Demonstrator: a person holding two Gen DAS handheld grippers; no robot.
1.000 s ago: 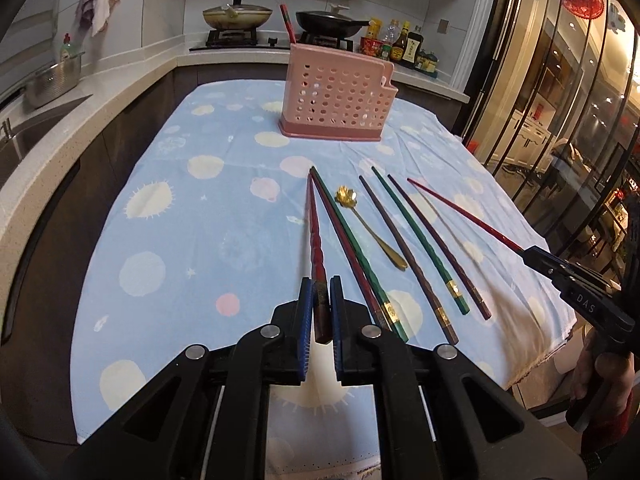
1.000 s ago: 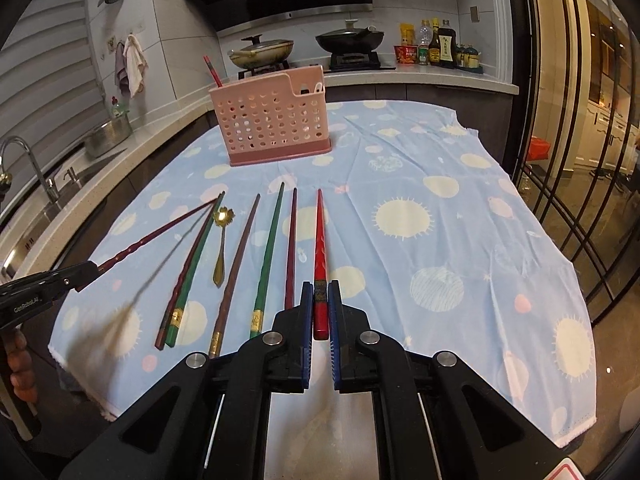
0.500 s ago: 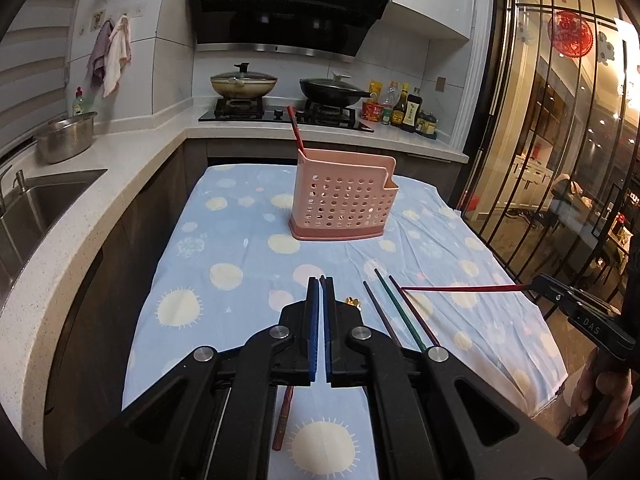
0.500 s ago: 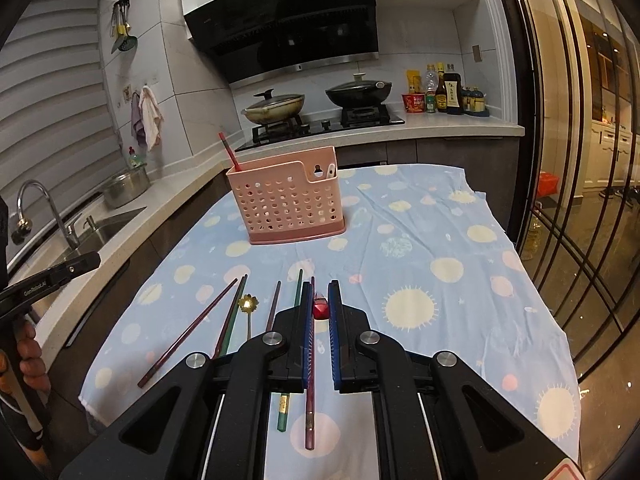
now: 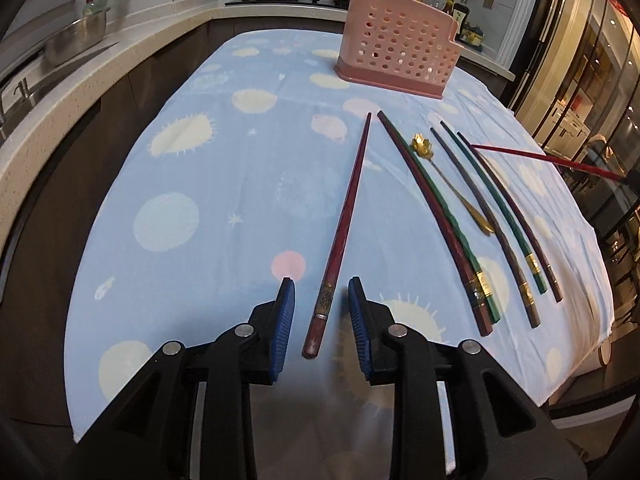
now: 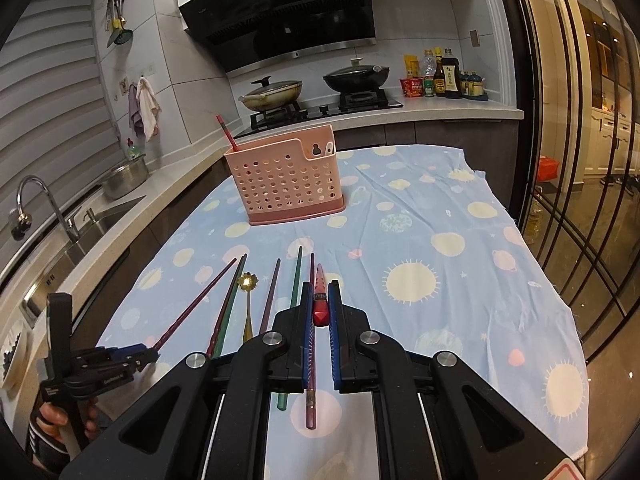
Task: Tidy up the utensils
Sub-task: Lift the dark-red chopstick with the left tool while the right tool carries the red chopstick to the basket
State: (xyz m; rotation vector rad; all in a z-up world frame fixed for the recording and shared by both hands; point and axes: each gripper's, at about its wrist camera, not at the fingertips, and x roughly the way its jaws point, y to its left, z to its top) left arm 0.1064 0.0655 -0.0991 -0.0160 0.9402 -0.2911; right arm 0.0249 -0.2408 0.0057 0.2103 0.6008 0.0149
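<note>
A pink perforated utensil basket [image 5: 396, 44] stands at the far side of the blue cloth, also in the right wrist view [image 6: 286, 178], with one red chopstick [image 6: 226, 133] in it. My left gripper [image 5: 320, 300] is open, its jaws either side of a dark red chopstick [image 5: 344, 224] lying on the cloth. My right gripper [image 6: 319, 308] is shut on a bright red chopstick [image 6: 320, 296], held above the table; its shaft shows in the left wrist view [image 5: 548, 158]. Several chopsticks [image 5: 444, 216] and a gold spoon [image 5: 448, 180] lie in a row.
The table with the blue dotted cloth [image 5: 200, 184] meets a counter with a sink and faucet [image 6: 36, 200] on the left. A stove with pans [image 6: 316, 92] and bottles [image 6: 444, 76] is behind. Glass doors [image 6: 580, 160] stand to the right.
My left gripper has opened and come down low over the cloth, with the dark red chopstick lying between its jaws. My right gripper has lifted the bright red chopstick higher off the table.
</note>
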